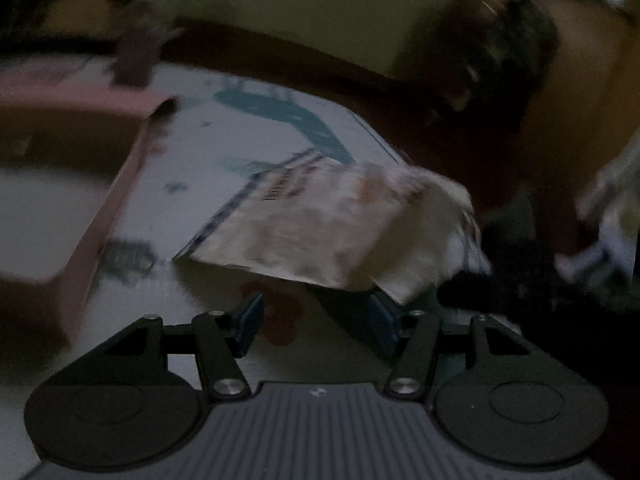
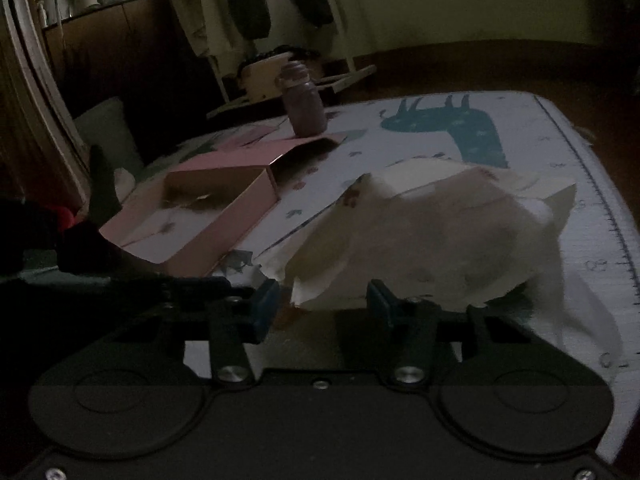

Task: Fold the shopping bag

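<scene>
The paper shopping bag (image 2: 432, 232) lies just ahead of both grippers on a play mat (image 2: 520, 128) printed with a teal animal, and it is neither flat nor neatly folded: in the right wrist view it mounds up, creased and partly collapsed, with a pale flap or handle (image 2: 576, 304) trailing off to the tool's right. Its long axis seems to run from near-left to far-right across both views, though blur makes the outline soft. The right gripper (image 2: 324, 304) is spread, its blue-padded fingers apart with nothing between them, and the bag's near edge sits right at the fingertips — close enough that a short push forward would meet paper. The left gripper (image 1: 316, 320) is likewise spread and empty; the shopping bag (image 1: 320, 220) overhangs just beyond its tips, a corner lying close to its right finger (image 1: 382, 326). Both tools are about equally near, the bag between and ahead of them. To the left of each tool an open pink cardboard box (image 2: 216, 208) stands close beside the bag, and a small dark jar (image 2: 304, 108) stands farther off behind it — the box is what would crowd a fold swept leftward.
</scene>
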Motion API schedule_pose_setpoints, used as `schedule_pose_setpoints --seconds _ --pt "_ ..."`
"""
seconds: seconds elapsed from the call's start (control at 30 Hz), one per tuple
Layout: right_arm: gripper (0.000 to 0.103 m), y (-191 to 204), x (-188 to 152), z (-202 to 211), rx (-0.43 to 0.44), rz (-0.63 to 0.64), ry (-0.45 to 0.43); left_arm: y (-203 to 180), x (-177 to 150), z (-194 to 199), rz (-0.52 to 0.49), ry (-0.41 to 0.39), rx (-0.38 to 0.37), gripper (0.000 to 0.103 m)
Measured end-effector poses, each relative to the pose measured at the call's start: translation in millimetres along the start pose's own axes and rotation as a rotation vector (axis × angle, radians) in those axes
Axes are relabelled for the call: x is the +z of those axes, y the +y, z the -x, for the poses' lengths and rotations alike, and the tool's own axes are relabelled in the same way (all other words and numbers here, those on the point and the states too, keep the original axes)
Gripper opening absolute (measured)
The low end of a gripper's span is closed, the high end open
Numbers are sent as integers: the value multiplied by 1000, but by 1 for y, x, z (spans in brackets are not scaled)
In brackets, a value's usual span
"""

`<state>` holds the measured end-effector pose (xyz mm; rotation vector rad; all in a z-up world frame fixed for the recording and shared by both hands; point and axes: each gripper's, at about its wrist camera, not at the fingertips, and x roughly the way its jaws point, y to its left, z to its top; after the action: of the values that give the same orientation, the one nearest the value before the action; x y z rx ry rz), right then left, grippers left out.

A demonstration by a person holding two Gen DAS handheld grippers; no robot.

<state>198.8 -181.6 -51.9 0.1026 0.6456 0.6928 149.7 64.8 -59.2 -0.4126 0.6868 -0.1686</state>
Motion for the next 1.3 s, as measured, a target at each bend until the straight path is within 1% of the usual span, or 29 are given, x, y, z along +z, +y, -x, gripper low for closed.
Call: schedule_pose_setpoints --seconds 0.1,0.2,0.3,0.37,0.43,0.47,0.5,0.53,0.57,0.63,0.67,0.77,0.9,1.0,1.13,1.3 --pt "50 6 -3 -9 9 12 11 18 2 -7 128 -8 -36 57" --pt "50 4 -3 -15 6 13 -3 33 3 -16 249 -11 -75 57" --pt "50 2 -2 -22 14 14 -13 42 0 -26 346 -4 -109 57" --pt "46 2 -3 -27 24 16 -16 47 -3 -33 397 -2 -130 57" --pt "31 2 -4 -31 34 23 -15 51 -6 -41 443 -1 -150 57" --pt "29 2 -5 -35 43 28 -9 54 -8 -46 463 -3 -160 57" --pt "22 2 -5 -38 52 28 -3 56 -8 -49 485 -9 -179 57" --pt "13 2 -6 -40 63 29 4 57 -8 -52 502 -14 -196 54" --pt "9 2 -6 -41 75 32 11 58 -9 -54 512 -17 -209 38" --pt "4 5 -7 -38 98 55 13 58 -9 -60 511 -8 -200 21" --pt "3 7 -7 -37 109 69 12 59 -9 -63 512 -6 -201 9" --pt "1 9 -10 -32 116 93 22 59 -8 -64 492 -17 -189 4" --pt "0 7 -13 -23 128 101 29 62 0 -58 471 -39 -202 2" --pt "0 6 -17 -11 167 120 46 68 8 -55 467 -65 -219 1" --pt "0 14 -24 0 220 190 90 75 20 -55 464 -93 -239 0" --pt "0 17 -26 1 205 196 116 75 25 -59 444 -83 -235 0"
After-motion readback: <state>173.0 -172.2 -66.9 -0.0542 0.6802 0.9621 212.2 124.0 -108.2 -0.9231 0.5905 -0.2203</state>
